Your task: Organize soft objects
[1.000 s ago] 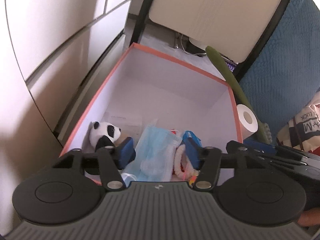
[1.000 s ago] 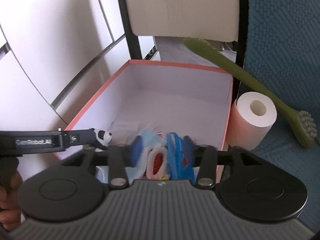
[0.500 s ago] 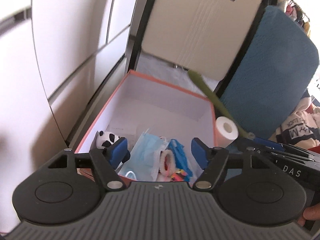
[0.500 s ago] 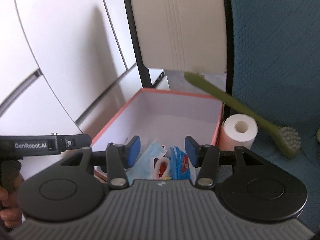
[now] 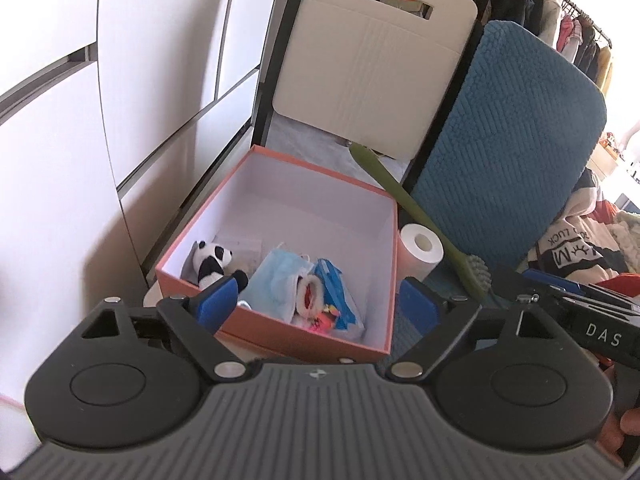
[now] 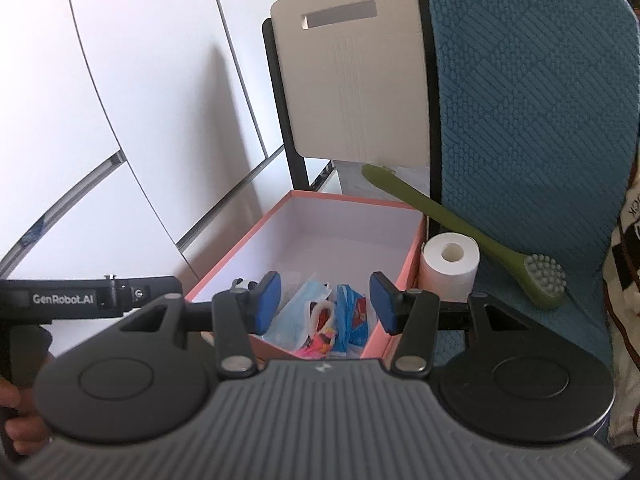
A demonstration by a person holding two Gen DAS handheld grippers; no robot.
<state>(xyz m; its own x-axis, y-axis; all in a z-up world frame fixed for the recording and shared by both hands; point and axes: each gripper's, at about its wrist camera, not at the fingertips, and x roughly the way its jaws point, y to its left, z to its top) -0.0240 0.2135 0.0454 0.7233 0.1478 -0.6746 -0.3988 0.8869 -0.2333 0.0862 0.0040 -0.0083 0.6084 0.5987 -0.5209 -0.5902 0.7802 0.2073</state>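
An orange-rimmed box (image 5: 280,162) (image 6: 344,197) with white inner walls holds a panda plush (image 5: 210,266), a light blue face mask (image 5: 276,280) (image 6: 298,312), a white fuzzy red-lined piece (image 5: 306,294) and a blue packet (image 5: 334,294) (image 6: 352,316). My left gripper (image 5: 318,306) hangs above the box's near edge, its jaws opening, with nothing held between them. My right gripper (image 6: 324,306) is likewise above and short of the box, jaws apart and empty.
A toilet paper roll (image 5: 420,250) (image 6: 450,264) stands right of the box. A green long-handled brush (image 5: 420,220) (image 6: 480,240) leans on a blue cushion (image 5: 508,152) (image 6: 528,100). A beige chair back (image 5: 372,68), white cupboard doors (image 5: 140,80) and printed fabric (image 5: 572,248) surround it.
Both grippers have pulled up and back from inside the box, so the whole box and the chair back show now. The left jaws have spread wider; the right jaws kept their gap.
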